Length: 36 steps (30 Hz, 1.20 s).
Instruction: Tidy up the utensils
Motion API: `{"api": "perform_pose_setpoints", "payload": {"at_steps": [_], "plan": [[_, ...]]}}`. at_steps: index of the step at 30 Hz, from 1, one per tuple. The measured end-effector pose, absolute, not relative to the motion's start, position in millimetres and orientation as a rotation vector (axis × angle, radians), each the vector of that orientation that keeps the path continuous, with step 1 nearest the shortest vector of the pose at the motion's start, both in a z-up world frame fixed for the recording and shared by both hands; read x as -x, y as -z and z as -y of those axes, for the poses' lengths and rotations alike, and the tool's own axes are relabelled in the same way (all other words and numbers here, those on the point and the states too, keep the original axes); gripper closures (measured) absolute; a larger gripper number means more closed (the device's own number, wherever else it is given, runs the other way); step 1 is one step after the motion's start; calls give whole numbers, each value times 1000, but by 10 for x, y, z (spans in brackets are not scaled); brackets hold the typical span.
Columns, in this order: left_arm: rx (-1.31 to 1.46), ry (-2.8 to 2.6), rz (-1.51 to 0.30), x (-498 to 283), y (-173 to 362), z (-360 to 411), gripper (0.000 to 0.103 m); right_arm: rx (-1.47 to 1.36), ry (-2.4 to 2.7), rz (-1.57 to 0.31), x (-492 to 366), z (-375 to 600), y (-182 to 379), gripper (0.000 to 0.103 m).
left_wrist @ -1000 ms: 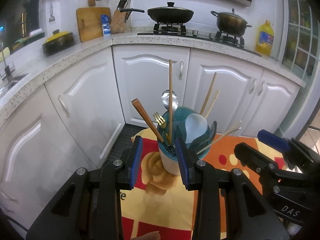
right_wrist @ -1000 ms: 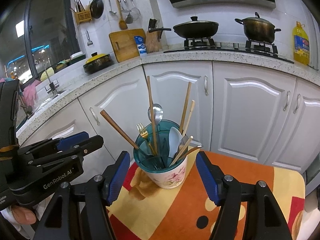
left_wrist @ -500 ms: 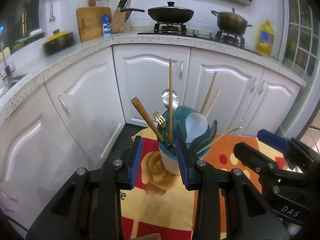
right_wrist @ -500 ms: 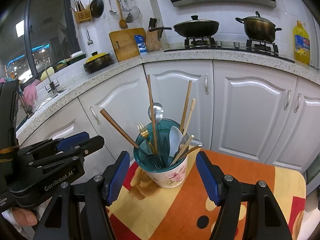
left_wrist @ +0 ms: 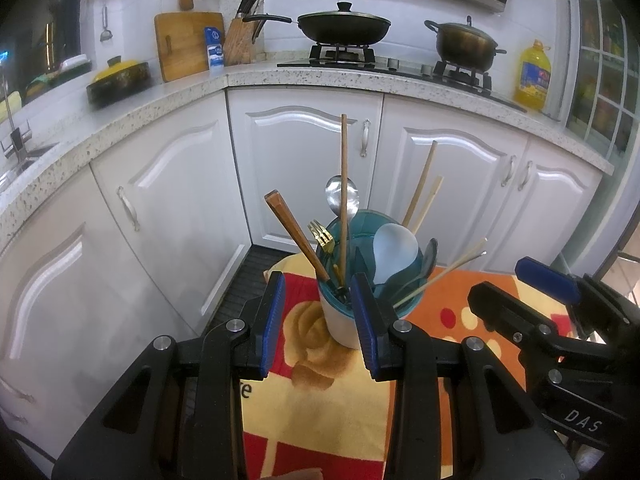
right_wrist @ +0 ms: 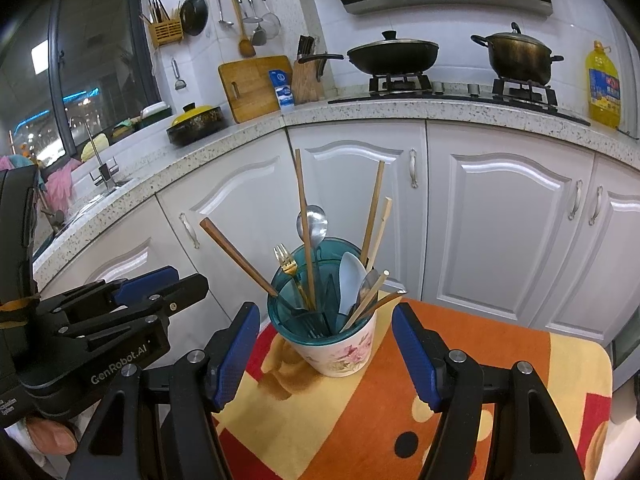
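A white floral cup with a teal insert (right_wrist: 338, 344) stands on an orange and yellow cloth (right_wrist: 500, 360). It holds several utensils: chopsticks (right_wrist: 304, 224), a gold fork (right_wrist: 286, 264), a steel spoon (right_wrist: 312, 220) and a pale blue spoon (right_wrist: 352, 276). The cup also shows in the left wrist view (left_wrist: 340, 320). My left gripper (left_wrist: 318, 320) is open and empty, just in front of the cup's left side. My right gripper (right_wrist: 326, 354) is open wide and empty, its fingers on either side of the cup and a little nearer to me.
The clothed table (left_wrist: 320, 420) stands before white cabinet doors (right_wrist: 500, 220). The counter above carries a wok (right_wrist: 392, 56), a pot (right_wrist: 520, 54), an oil bottle (right_wrist: 604, 88), a cutting board (right_wrist: 252, 88) and a knife block (right_wrist: 308, 76). A sink (right_wrist: 100, 184) is at left.
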State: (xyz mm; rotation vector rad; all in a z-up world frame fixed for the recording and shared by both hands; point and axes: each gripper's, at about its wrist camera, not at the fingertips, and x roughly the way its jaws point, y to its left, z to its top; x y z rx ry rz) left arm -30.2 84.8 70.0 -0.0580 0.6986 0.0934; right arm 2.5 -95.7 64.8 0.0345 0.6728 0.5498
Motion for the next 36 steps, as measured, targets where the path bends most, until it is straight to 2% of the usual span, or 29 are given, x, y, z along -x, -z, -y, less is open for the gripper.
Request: {"api": "perform_pose_setpoints", "payload": {"at_steps": [29,36], "plan": [[56,-95,-700,313,-687,-859,70,-28,-556,-686,-38,917,-607,36],[34,-73,-649,369,-679,-795,70,-33,-550,-687,-36,948,-594,36]]}}
